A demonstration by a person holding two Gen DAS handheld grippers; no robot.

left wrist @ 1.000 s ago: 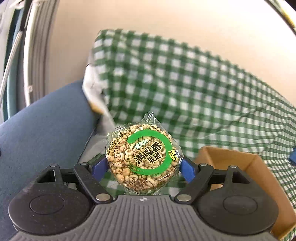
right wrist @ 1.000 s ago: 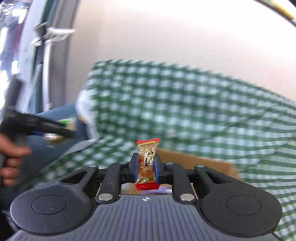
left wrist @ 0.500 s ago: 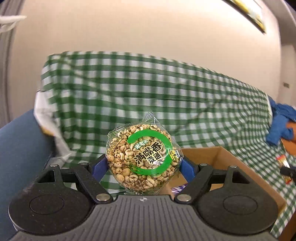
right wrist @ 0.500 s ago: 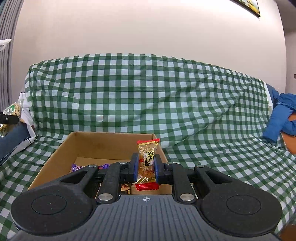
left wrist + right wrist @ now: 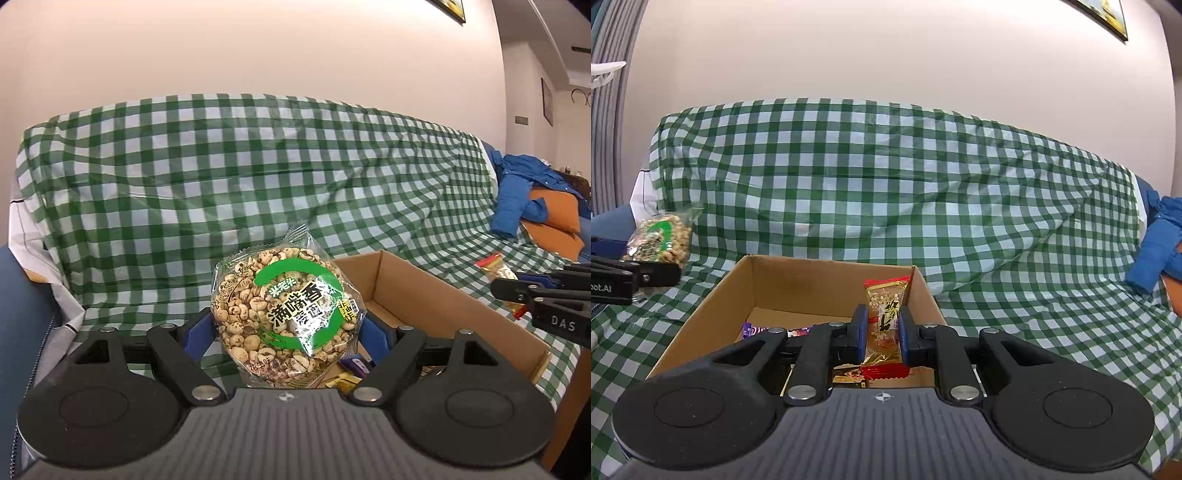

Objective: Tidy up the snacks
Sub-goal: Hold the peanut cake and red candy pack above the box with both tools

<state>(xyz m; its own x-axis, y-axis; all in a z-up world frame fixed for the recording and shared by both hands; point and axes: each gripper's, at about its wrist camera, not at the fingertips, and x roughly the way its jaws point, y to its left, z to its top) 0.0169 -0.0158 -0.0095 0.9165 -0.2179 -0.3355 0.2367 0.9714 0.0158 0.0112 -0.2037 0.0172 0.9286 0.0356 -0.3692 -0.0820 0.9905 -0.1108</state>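
**Two snacks in hand, box just ahead**

My left gripper is spread wide and clamped on the round puffed-grain pack, blue pads pressing its sides. My right gripper is nearly together, pinching the slim gold-and-red candy bar upright between its pads. Just beyond both sits the open cardboard box on the green checked cover, with a purple wrapper and other small packets already lying in it. Well off to the right, a blue jacket lies on the seat.

What could go wrong, as I judge it: the round pack is slick film over loose grains, held only at its sides, so it may slip or pivot if I tilt further. The bar is held by a narrow band and could twist out. With my hands close together, one gripper could bump the other or catch the box's wall, and a release from the left may land the pack outside the rim.

Readable writing: the pack's green ring carries large Chinese characters, "满嘴香" by my reading; the bar's label is Chinese too, too small to make out. The gripper bodies show "DAS" and "…oot.AI".
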